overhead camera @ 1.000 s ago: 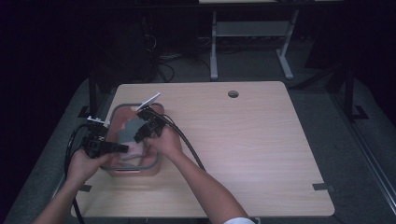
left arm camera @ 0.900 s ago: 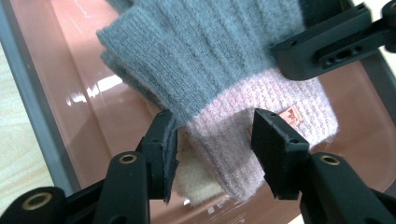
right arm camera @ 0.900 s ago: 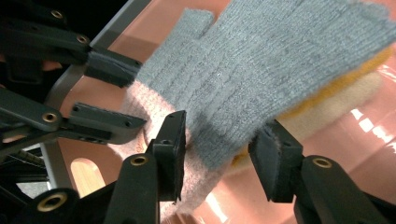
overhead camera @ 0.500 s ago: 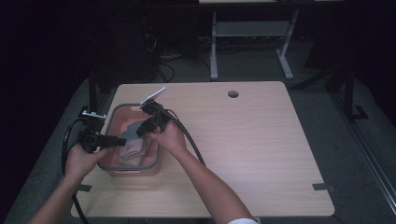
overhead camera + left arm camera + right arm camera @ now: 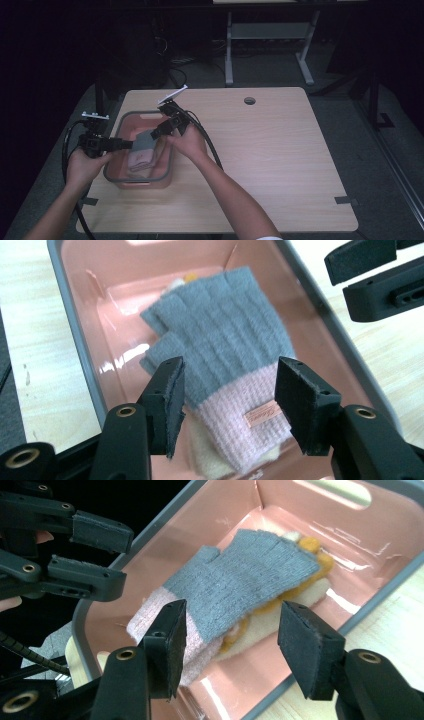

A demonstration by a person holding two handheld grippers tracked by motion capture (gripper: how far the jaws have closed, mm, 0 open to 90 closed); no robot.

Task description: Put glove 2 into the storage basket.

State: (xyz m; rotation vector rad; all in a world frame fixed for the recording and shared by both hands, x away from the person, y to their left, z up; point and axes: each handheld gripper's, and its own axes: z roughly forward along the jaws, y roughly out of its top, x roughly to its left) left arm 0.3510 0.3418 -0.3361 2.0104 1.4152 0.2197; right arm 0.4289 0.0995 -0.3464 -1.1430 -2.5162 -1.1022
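Note:
A pink bin [image 5: 145, 183] with a grey rim sits at the table's left. Inside it a grey and pink fingerless glove [image 5: 144, 143] [image 5: 225, 340] [image 5: 250, 577] lies flat on a cream and yellow glove [image 5: 300, 597]. My left gripper [image 5: 128, 145] [image 5: 227, 387] hovers over the bin's left rim, pointing right. Its jaws have just been opening and stand apart above the glove's pink cuff without touching it. My right gripper [image 5: 159, 131] [image 5: 232, 630] hangs above the bin's far right side. Its jaws have also just been opening, with nothing between them.
The bin's pink inner wall [image 5: 85, 325] [image 5: 165, 555] surrounds the gloves. Bare wood [image 5: 280, 160] stretches to the right of the bin, with a round cable hole [image 5: 249, 100] near the far edge. Black cables trail off the table's left side.
Both grippers have lifted up out of the bin and their jaws have spread. The grey and pink glove stays lying in the bin.

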